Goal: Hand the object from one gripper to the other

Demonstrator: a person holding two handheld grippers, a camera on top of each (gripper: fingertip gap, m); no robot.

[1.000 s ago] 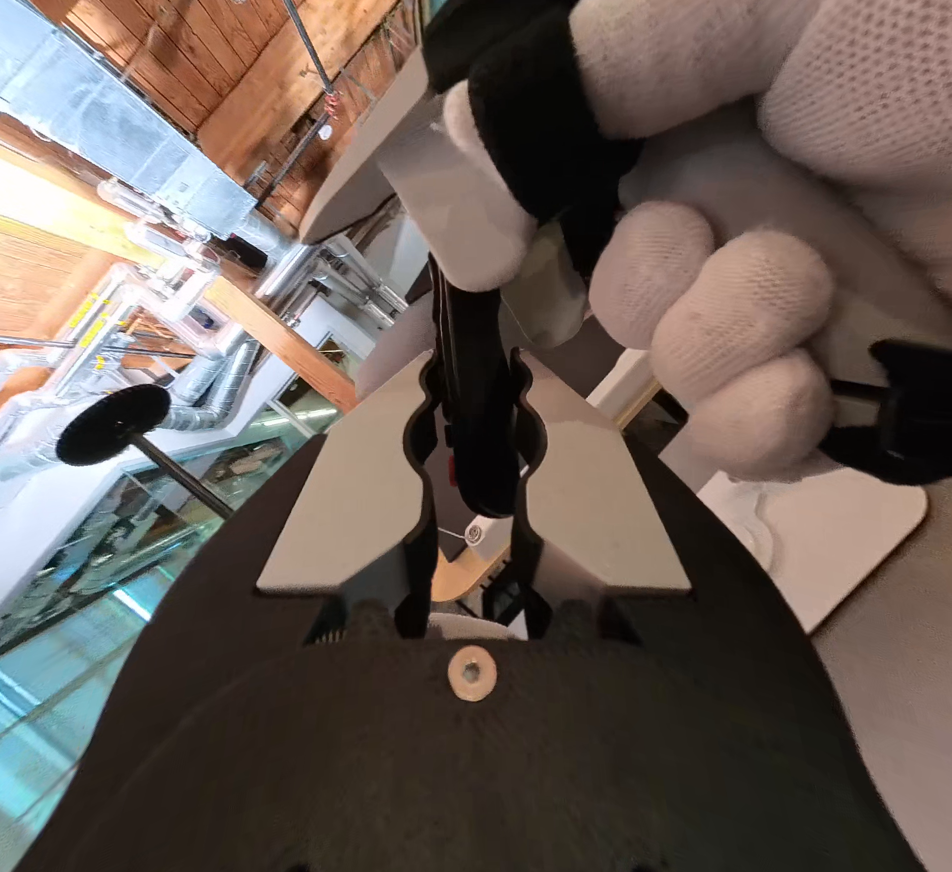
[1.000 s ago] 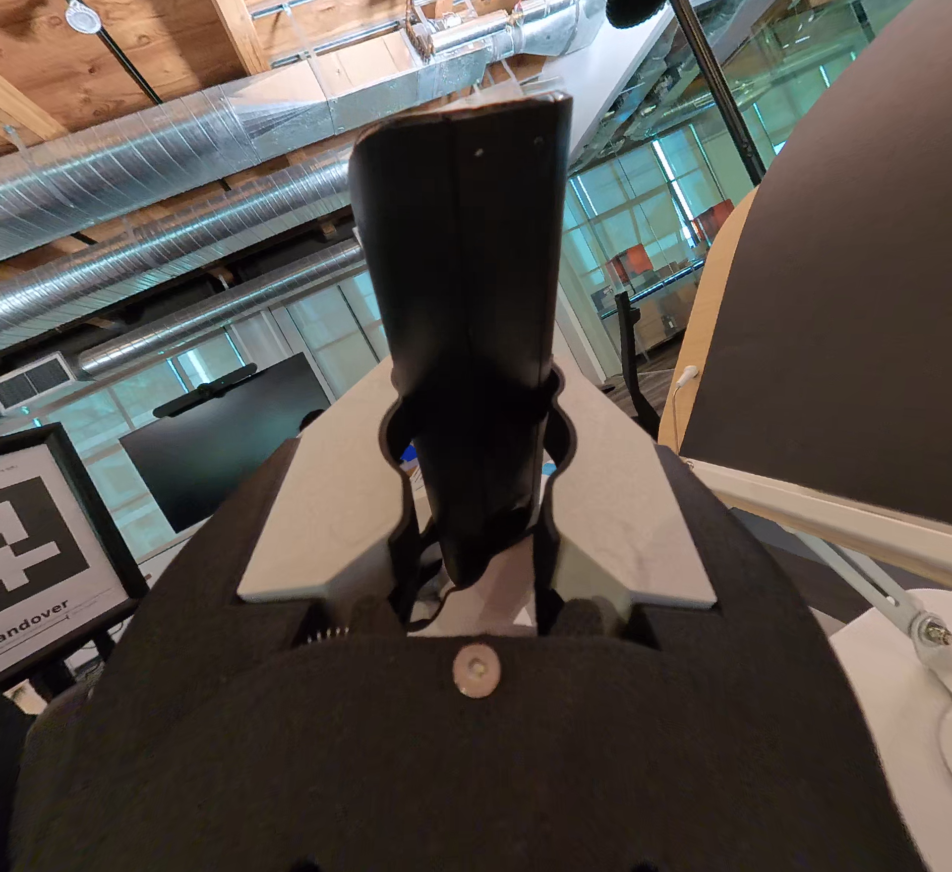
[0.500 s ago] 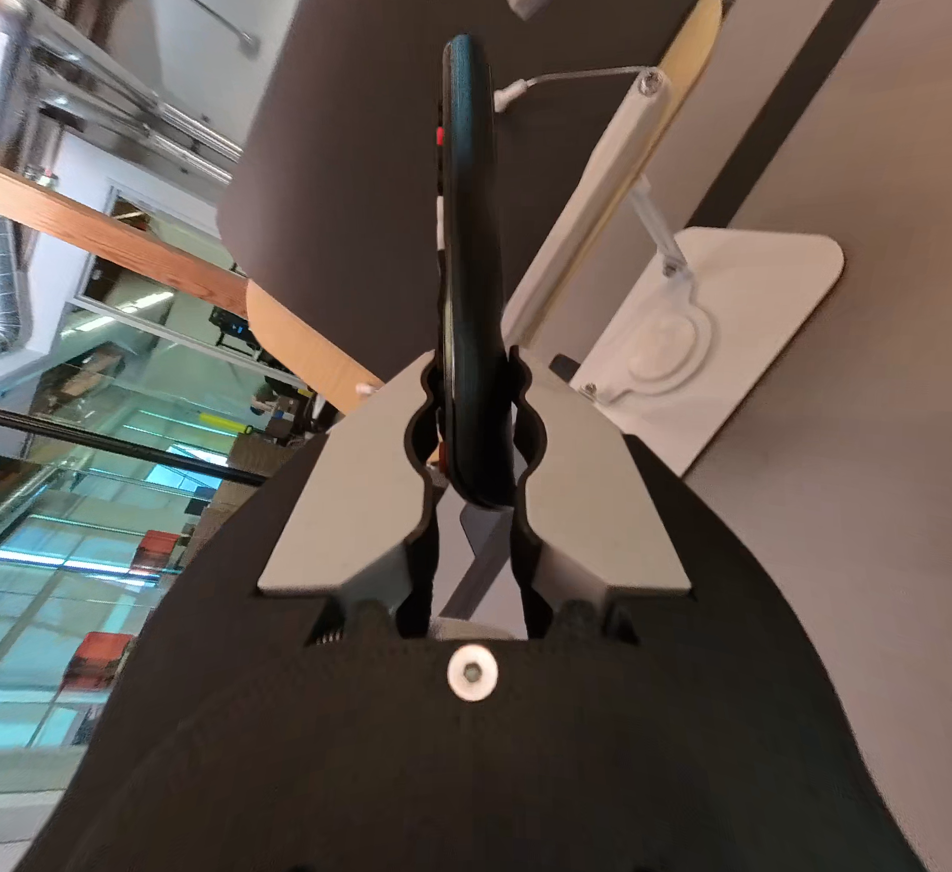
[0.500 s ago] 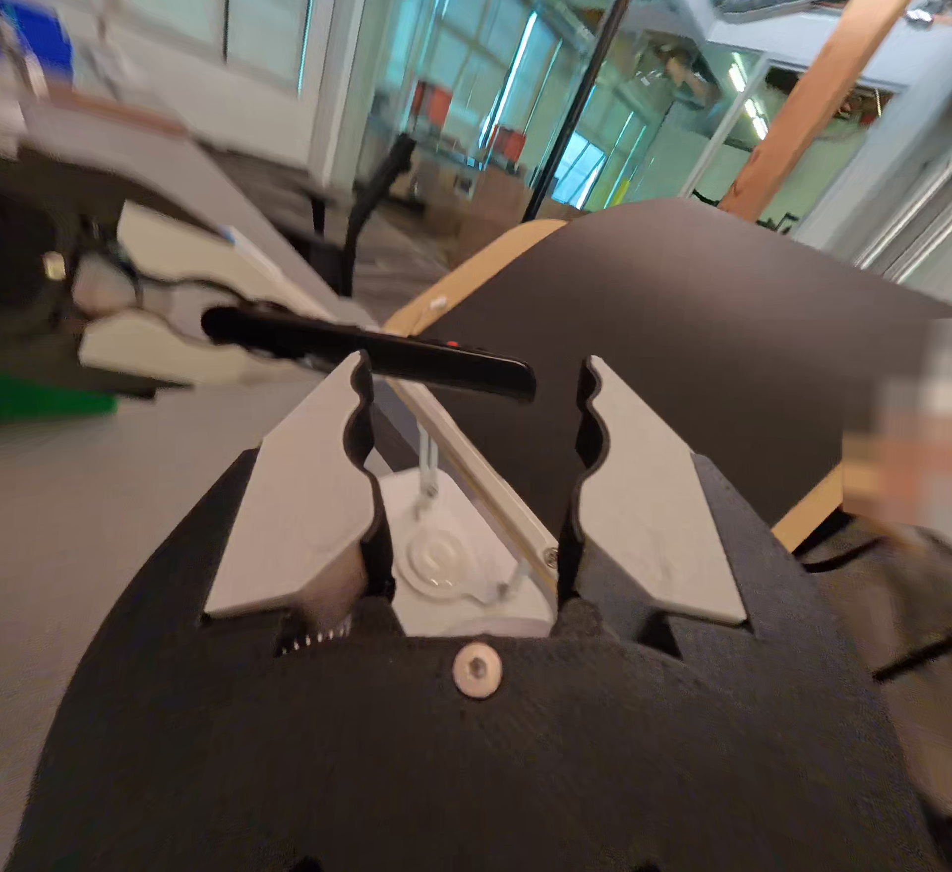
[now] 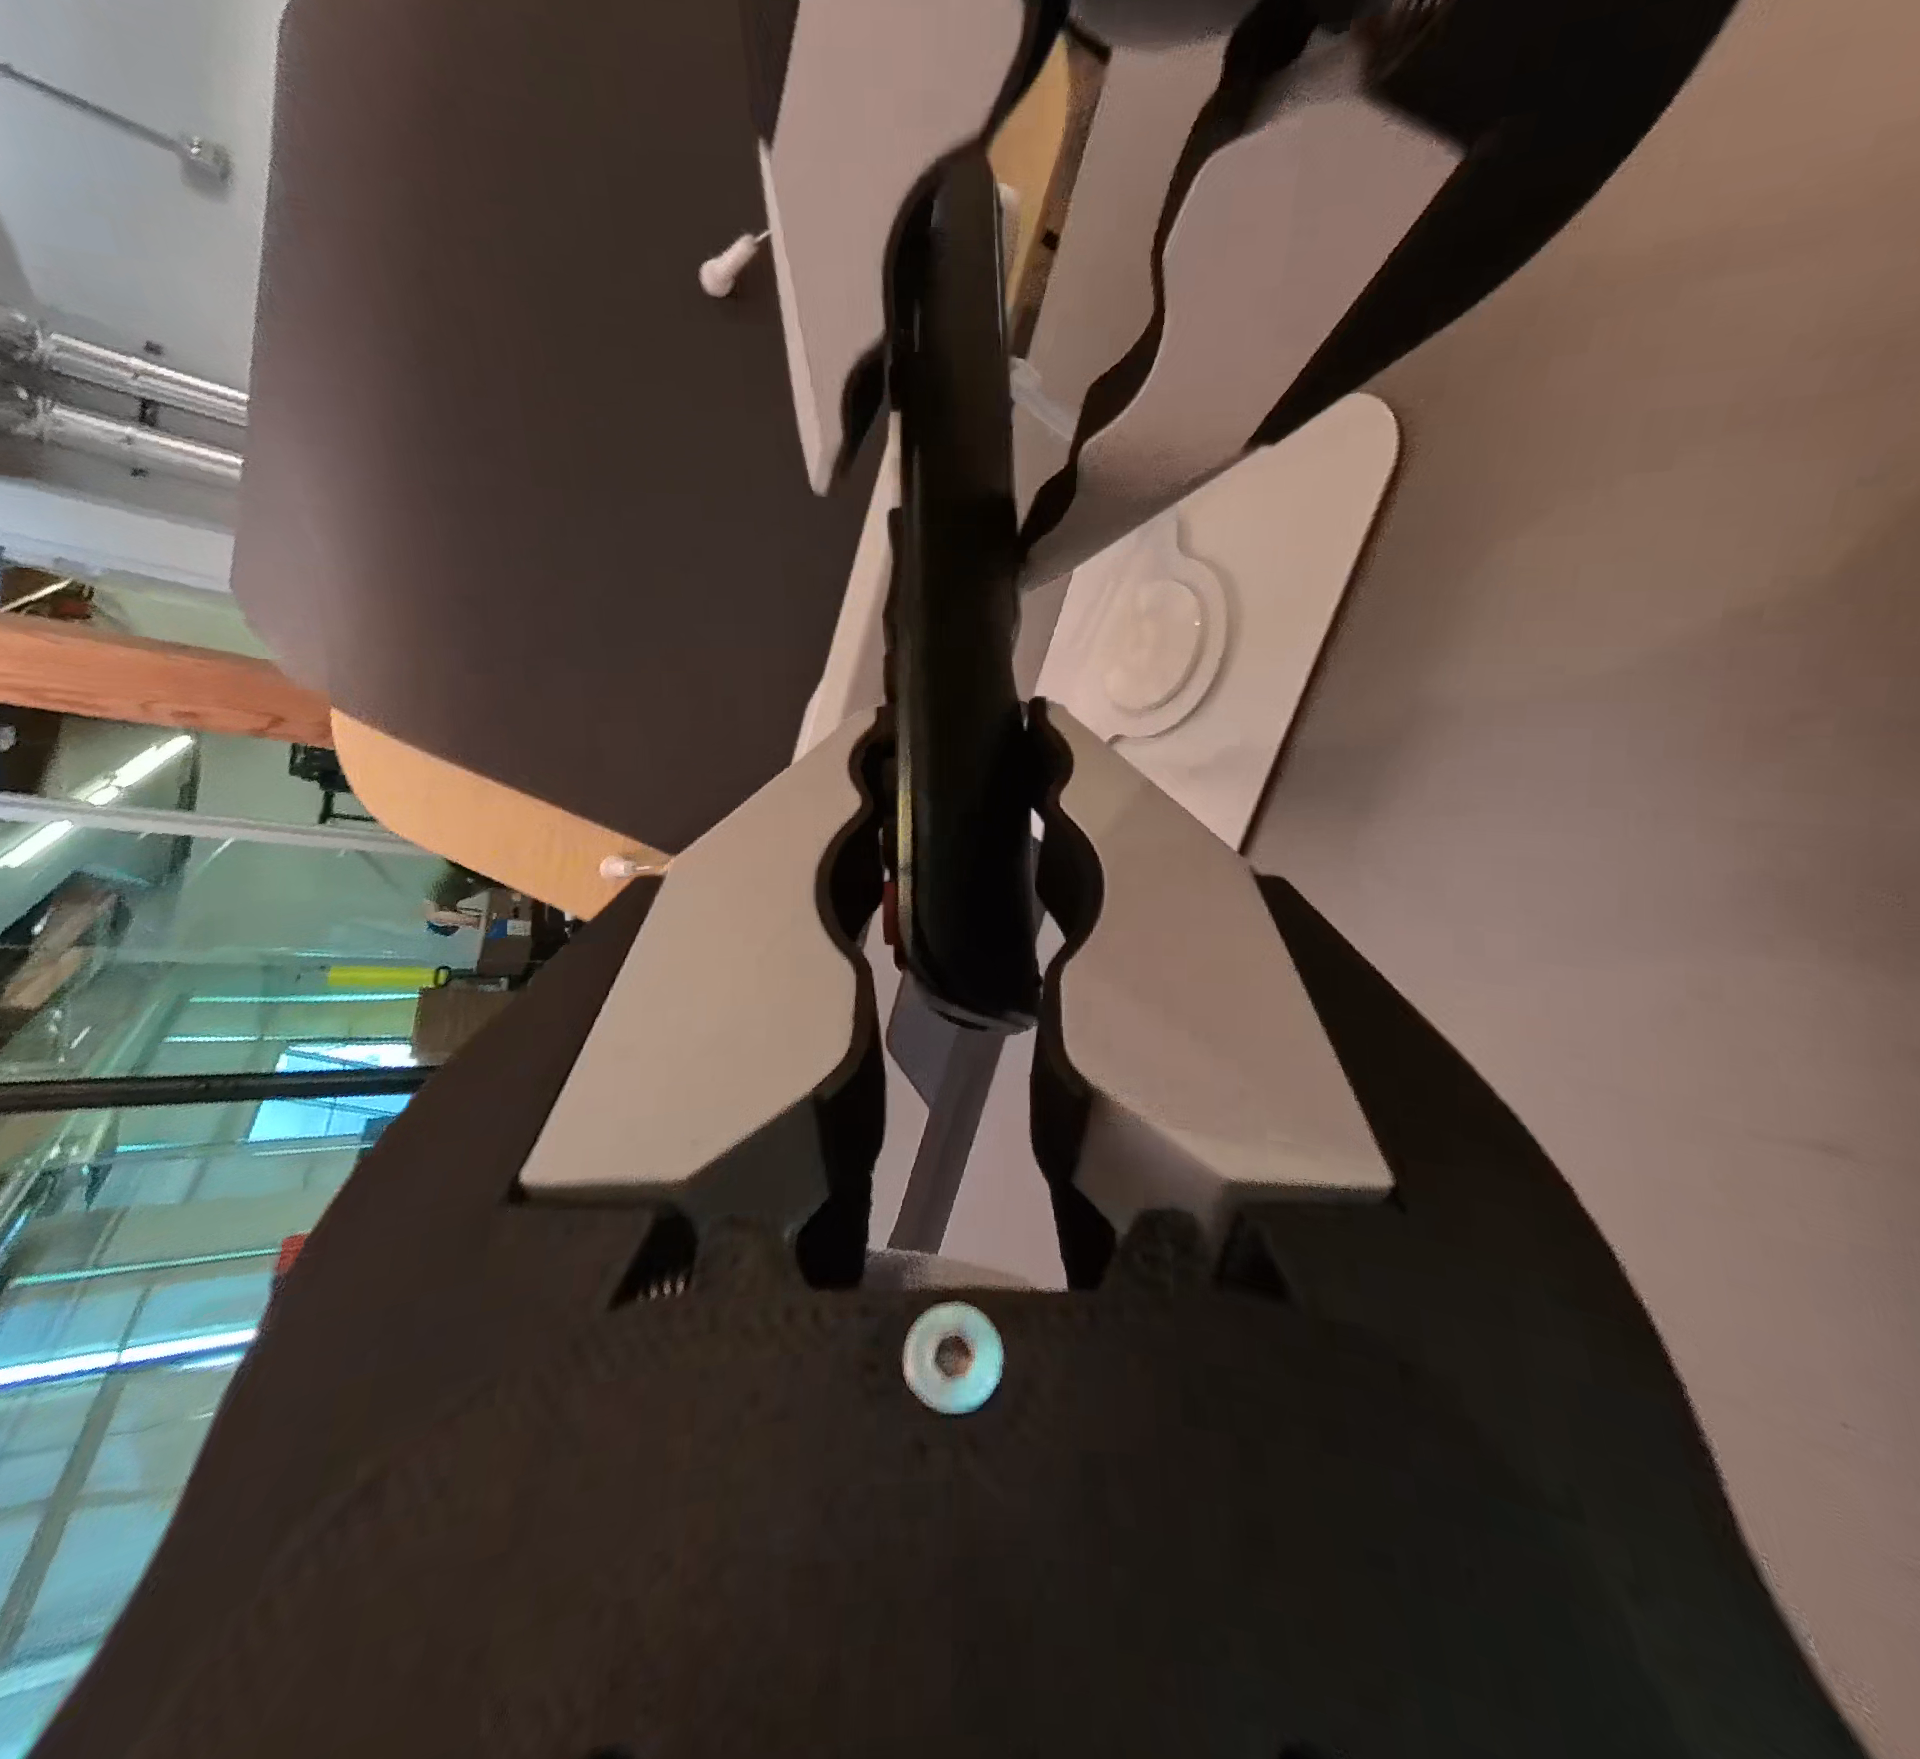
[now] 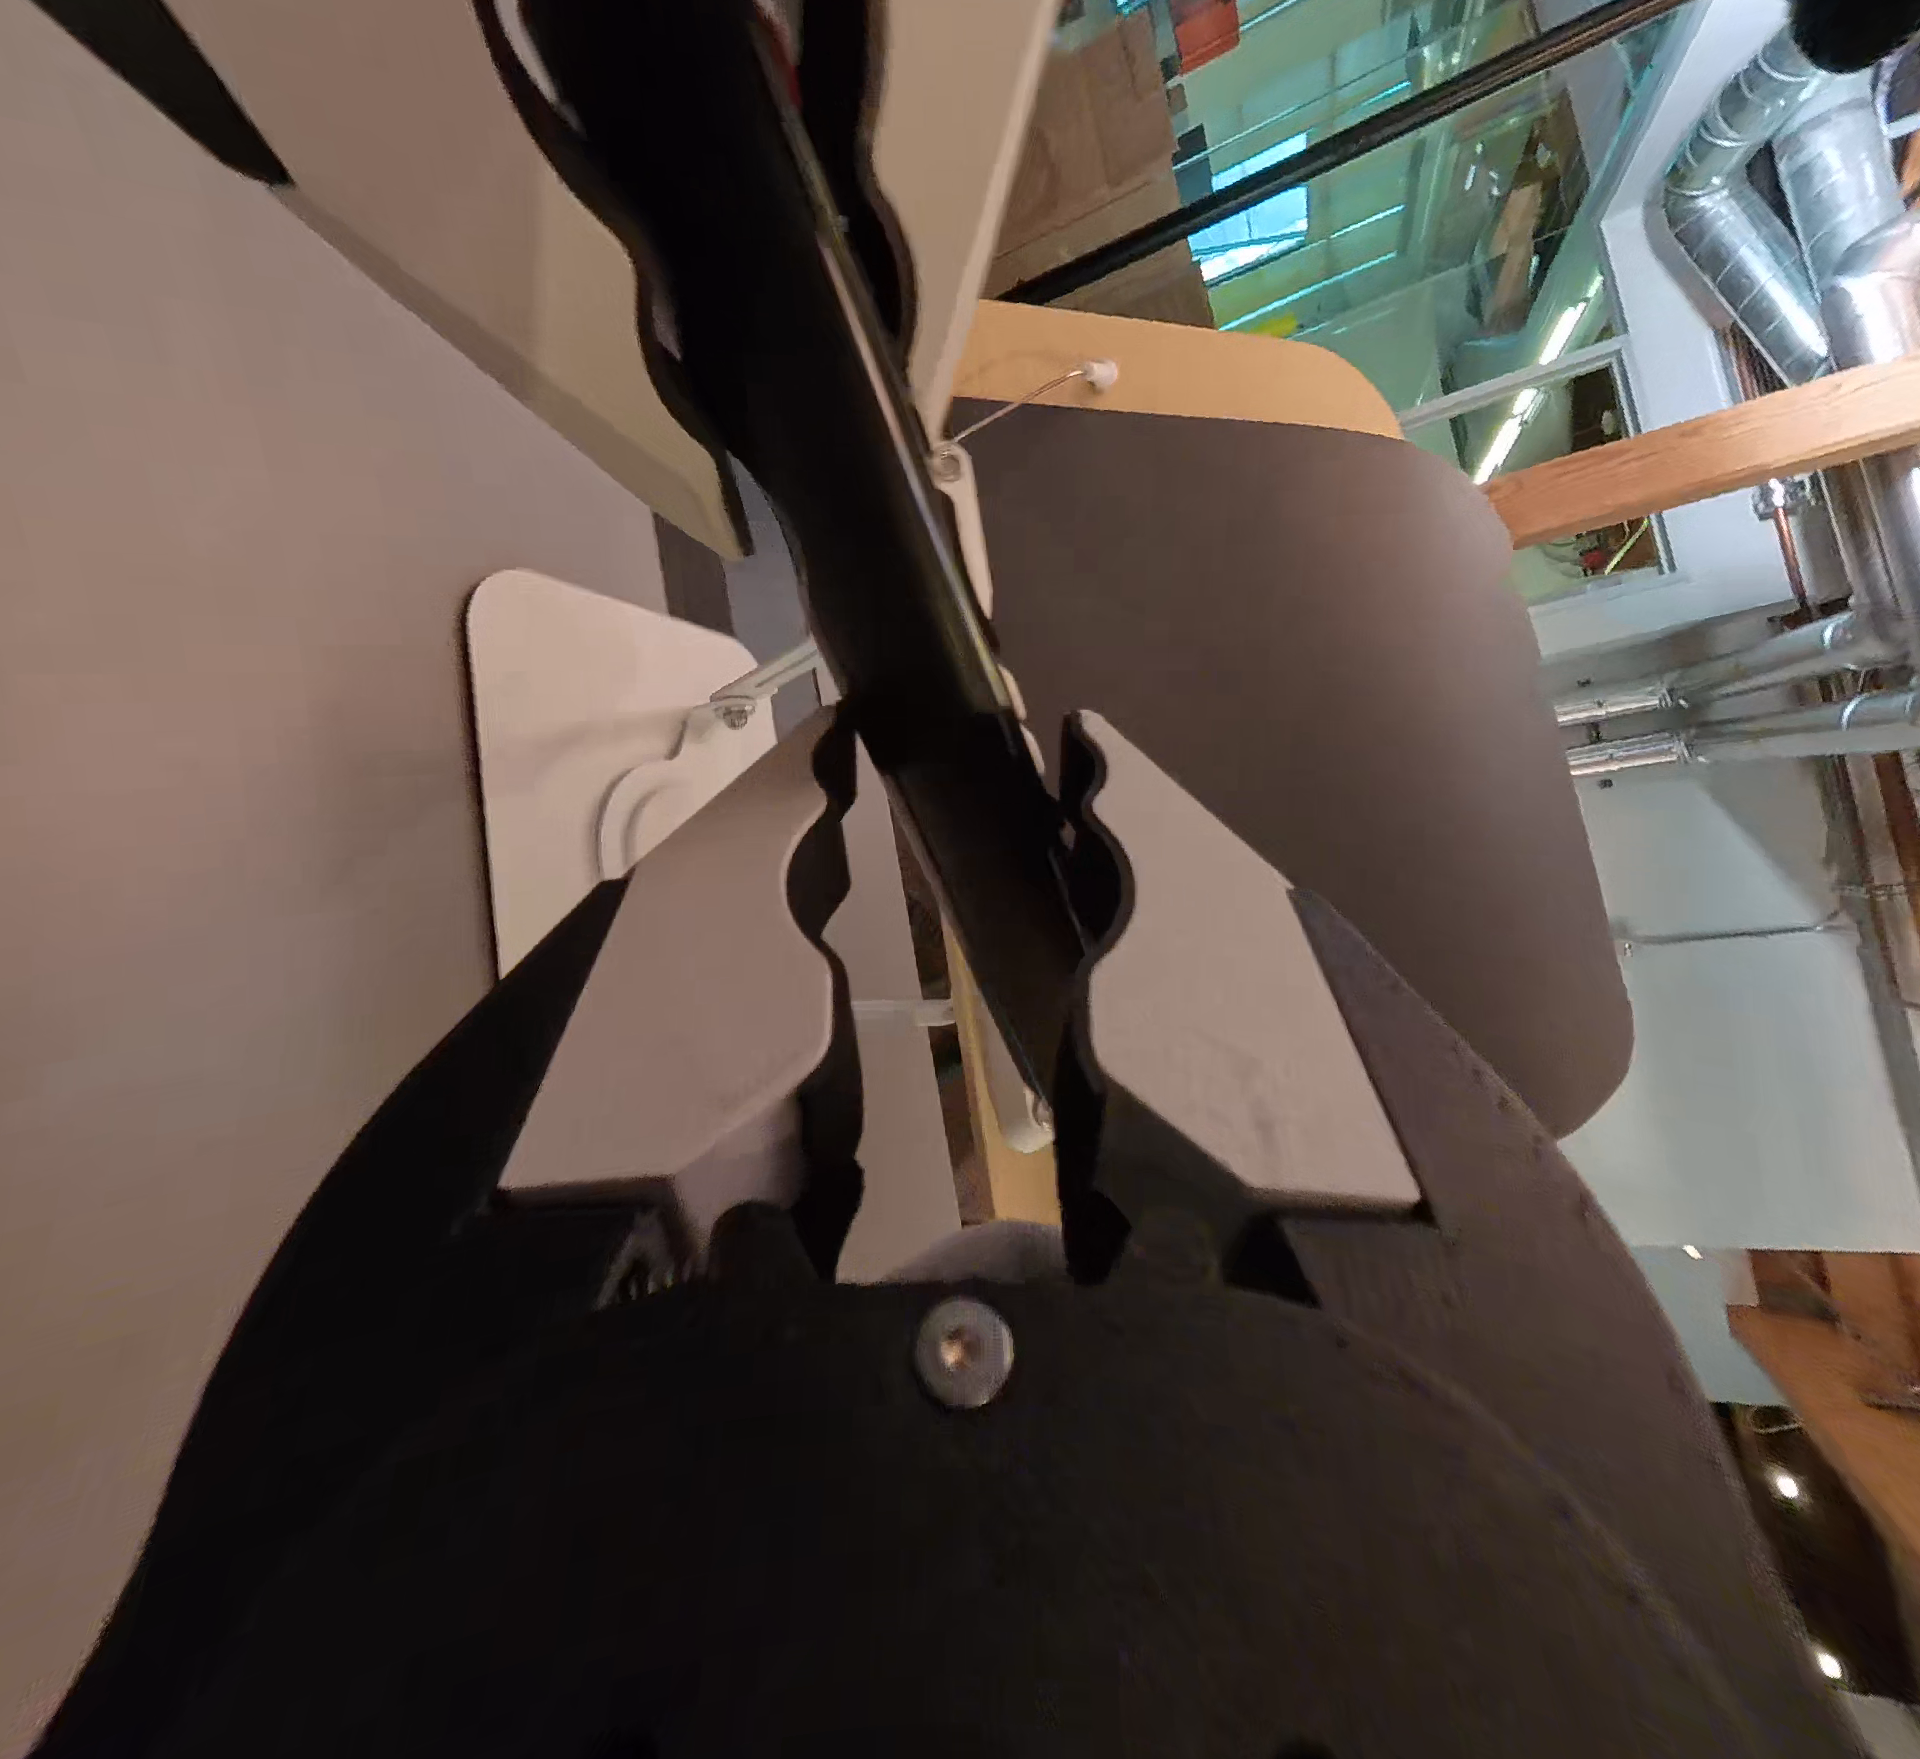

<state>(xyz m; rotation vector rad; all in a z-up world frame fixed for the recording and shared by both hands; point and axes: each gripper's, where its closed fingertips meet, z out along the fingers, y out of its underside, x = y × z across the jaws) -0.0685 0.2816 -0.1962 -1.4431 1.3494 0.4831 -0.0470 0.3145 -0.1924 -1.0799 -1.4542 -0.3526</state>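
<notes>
A slim black remote [image 5: 956, 566] is clamped edge-on in my left gripper [image 5: 956, 743], which is shut on its near end and holds it in the air. My right gripper [image 5: 935, 504] faces it from the top of the left wrist view, its jaws apart on either side of the remote's far end. In the right wrist view the remote [image 6: 883, 618] runs diagonally between my right gripper's [image 6: 951, 733] fingers. It rests against the right-hand finger, with a gap beside the left-hand one. The left gripper [image 6: 836, 488] grips the remote's other end there.
A white lamp base [image 5: 1299, 587] with a thin arm stands on the grey table [image 5: 1610, 878], also in the right wrist view [image 6: 551, 701]. A dark panel with a wooden edge [image 5: 520, 359] stands behind it. Glass walls and ceiling ducts lie beyond.
A second ago both grippers held the remote. The right one let go and drew back. It has now come back around the remote's far end with its jaws narrower.
</notes>
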